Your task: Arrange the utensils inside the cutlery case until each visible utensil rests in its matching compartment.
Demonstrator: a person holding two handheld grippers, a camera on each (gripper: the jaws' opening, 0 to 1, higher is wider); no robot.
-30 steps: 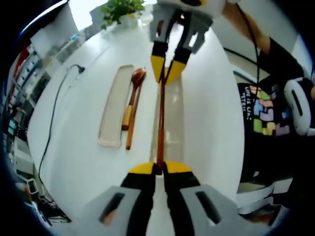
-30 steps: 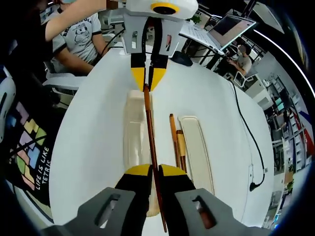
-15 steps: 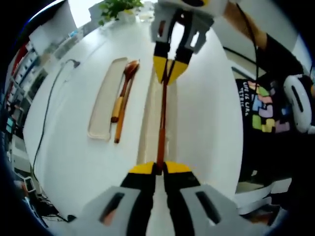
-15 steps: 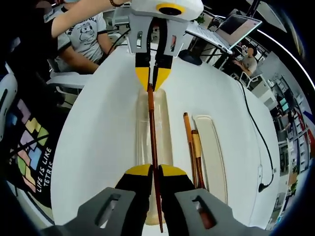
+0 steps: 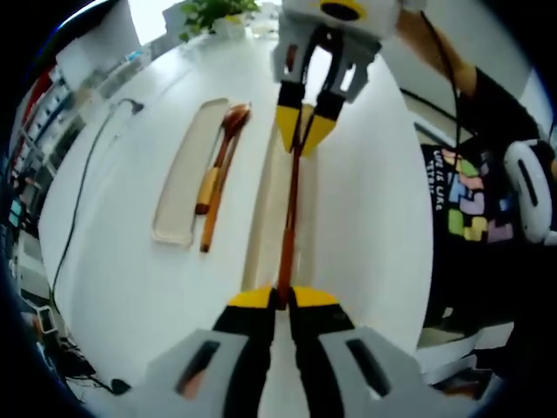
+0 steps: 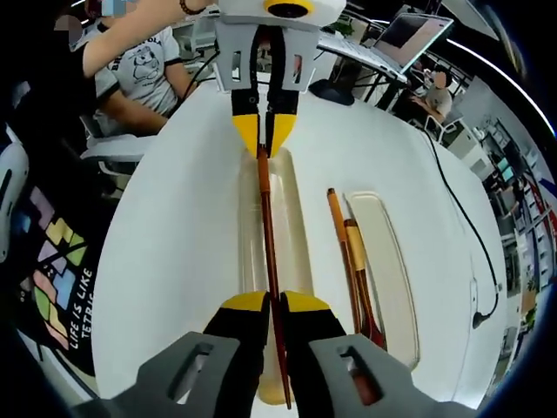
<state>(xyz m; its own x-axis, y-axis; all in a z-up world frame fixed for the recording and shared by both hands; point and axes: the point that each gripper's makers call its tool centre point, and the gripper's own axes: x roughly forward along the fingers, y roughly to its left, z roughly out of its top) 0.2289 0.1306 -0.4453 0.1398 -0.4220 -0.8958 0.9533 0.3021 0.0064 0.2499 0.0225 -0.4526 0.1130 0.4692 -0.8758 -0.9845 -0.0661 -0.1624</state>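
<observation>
Chopstick (image 5: 289, 222), dark reddish wood, held level and lengthwise just above the long pale cutlery case (image 5: 271, 205) on the white table (image 5: 122, 261). Gripped at both ends: left gripper (image 5: 284, 297) clamped on the near end in the left gripper view, right gripper (image 5: 303, 139) clamped on the far end. Same arrangement seen from the other side in the right gripper view, with right gripper (image 6: 276, 301) closed on one end, a short tip poking past the jaws, and left gripper (image 6: 265, 144) closed on the other, chopstick (image 6: 267, 226) running along the case (image 6: 291, 226).

Beside the case, a second chopstick (image 5: 221, 205) and a wooden spoon (image 5: 224, 148) lying side by side, touching or nearly so. Next to them, the case lid (image 5: 185, 178), flat and apart.

Step in hand, apparently: lowering the chopstick into the case. Best done with both ends descending together, stick parallel to the long walls, and both jaws released only once it rests on the floor. Compartment dividers hard to make out through the translucent plastic.
</observation>
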